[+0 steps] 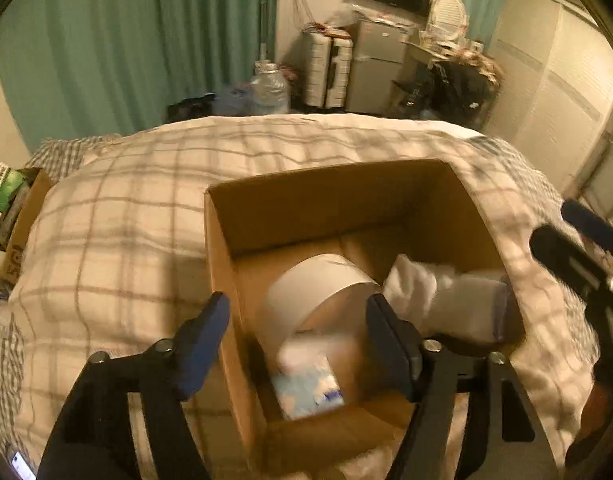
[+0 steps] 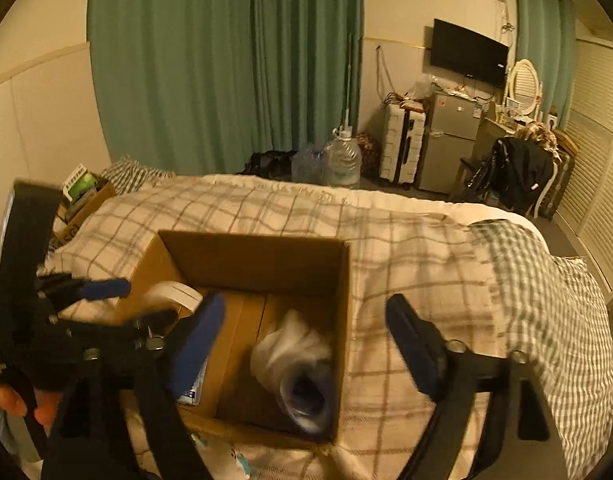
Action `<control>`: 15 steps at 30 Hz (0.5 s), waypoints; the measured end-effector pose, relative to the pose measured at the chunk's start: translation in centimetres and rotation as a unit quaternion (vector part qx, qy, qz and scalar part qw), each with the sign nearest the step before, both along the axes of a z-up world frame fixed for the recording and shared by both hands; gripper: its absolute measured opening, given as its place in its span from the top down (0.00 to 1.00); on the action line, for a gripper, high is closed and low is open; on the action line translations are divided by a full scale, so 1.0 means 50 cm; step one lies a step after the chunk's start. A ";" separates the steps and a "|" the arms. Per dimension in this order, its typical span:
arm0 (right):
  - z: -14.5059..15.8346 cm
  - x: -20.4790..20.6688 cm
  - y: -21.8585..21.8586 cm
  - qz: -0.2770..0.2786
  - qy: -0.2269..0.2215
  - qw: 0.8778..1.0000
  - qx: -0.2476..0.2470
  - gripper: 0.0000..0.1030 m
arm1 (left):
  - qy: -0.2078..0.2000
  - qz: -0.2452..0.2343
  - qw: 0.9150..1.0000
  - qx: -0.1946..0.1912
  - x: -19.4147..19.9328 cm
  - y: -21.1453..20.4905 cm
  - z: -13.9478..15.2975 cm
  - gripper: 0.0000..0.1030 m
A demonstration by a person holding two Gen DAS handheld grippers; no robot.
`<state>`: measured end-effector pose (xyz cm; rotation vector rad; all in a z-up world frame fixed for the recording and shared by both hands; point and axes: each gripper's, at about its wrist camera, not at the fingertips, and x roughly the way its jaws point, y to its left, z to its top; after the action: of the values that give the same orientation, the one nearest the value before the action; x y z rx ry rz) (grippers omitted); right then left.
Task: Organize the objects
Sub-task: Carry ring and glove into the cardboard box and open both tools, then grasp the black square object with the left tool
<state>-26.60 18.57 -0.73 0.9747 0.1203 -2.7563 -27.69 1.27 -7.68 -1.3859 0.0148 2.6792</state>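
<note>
An open cardboard box (image 1: 330, 196) (image 2: 250, 256) sits on the checked bedspread. Inside it lie a wide white tape roll (image 1: 322, 288) (image 2: 174, 294), a blue-and-white tissue packet (image 1: 310, 384) (image 2: 192, 392) and a white bundle with a dark end (image 1: 442, 300) (image 2: 298, 368), blurred in both views. My left gripper (image 1: 298, 340) is open and empty, its fingers astride the box's left wall above the roll and packet. My right gripper (image 2: 306, 332) is open and empty above the bundle and the box's right wall. Each gripper shows in the other's view, left (image 2: 102, 288), right (image 1: 578, 240).
The bedspread (image 1: 118, 240) (image 2: 426, 264) covers the bed around the box. A second carton with a green pack (image 1: 10, 200) (image 2: 82, 192) stands at the bed's left. Beyond the bed are water bottles (image 2: 342, 156), a white suitcase (image 2: 402, 144), a small fridge (image 2: 450, 144) and green curtains.
</note>
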 end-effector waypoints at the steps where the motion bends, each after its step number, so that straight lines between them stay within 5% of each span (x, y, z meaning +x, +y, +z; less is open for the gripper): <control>1: 0.009 0.015 0.008 -0.004 0.000 1.000 -0.003 0.18 | 0.005 0.005 1.000 -0.017 0.013 0.003 0.004 0.16; 4: 0.035 0.062 0.021 -0.012 0.007 1.000 0.004 0.18 | 0.025 0.008 0.998 -0.048 0.058 0.004 0.028 0.10; 10: 0.109 0.170 0.037 -0.035 0.032 0.999 0.027 0.16 | 0.059 0.018 0.997 -0.038 0.168 -0.019 0.092 0.05; 15: 0.118 0.262 0.037 -0.050 0.050 0.997 0.027 0.14 | 0.084 0.043 0.995 -0.023 0.271 -0.022 0.091 0.04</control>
<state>-13.49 20.43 5.18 0.8784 0.1662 -2.9072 -14.13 0.19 -3.11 -1.1940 0.0347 2.8782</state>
